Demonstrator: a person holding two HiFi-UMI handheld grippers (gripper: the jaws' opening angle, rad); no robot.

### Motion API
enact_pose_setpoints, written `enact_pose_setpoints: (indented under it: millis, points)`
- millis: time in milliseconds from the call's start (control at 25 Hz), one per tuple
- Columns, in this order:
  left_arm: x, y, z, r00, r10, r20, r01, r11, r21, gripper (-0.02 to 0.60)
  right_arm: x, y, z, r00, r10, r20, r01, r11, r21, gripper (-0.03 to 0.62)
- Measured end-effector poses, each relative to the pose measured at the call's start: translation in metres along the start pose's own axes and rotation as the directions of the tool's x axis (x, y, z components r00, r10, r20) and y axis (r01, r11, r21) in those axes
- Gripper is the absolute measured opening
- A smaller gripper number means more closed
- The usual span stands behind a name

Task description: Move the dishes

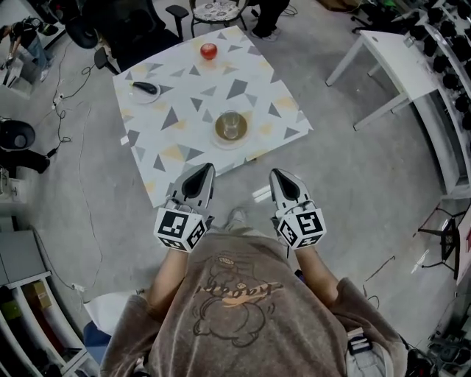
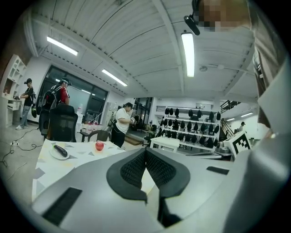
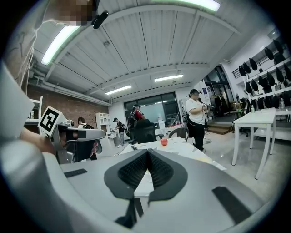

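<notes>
A table with a triangle-patterned cloth (image 1: 176, 143) stands in front of me. On it sit a red apple (image 1: 209, 51) on a small plate at the far side, a white plate with a dark object (image 1: 145, 90) at the left, and a glass bowl on a brownish plate (image 1: 231, 127) near the middle. My left gripper (image 1: 207, 168) and right gripper (image 1: 274, 174) hover side by side just short of the table's near edge, both shut and holding nothing. The left gripper view shows the apple (image 2: 99, 145) and the dark-object plate (image 2: 59, 151) beyond the shut left gripper (image 2: 145, 150). Past the right gripper (image 3: 148, 151) the apple (image 3: 164, 141) shows again.
A white table (image 1: 397, 59) stands at the right, a black office chair (image 1: 132, 29) and a round stool (image 1: 217, 10) beyond the patterned table. Cables lie on the floor at the left. A person in a white shirt (image 2: 122, 125) stands past the table; racks line the right wall.
</notes>
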State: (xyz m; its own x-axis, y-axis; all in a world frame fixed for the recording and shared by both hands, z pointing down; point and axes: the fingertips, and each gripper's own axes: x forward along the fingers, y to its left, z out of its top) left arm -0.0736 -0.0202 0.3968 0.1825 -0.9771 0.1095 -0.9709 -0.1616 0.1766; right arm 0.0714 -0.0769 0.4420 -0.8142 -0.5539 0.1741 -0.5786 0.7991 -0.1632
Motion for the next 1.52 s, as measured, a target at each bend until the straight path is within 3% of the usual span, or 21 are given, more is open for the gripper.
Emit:
enact_pose_setpoints:
  millis: [960, 1520]
  points:
    - [0.051, 0.042, 0.007, 0.992, -0.109, -0.065, 0.113, 0.991, 0.065, 0.021, 0.051, -0.012, 0.023, 0.998, -0.069, 0.011, 0.069, 0.998, 0.001, 0.003]
    - [0.076, 0.050, -0.007, 0.979, -0.177, -0.103, 0.184, 0.981, 0.063, 0.266, 0.063, -0.021, 0.022, 0.994, -0.105, 0.007, 0.105, 0.994, 0.006, 0.003]
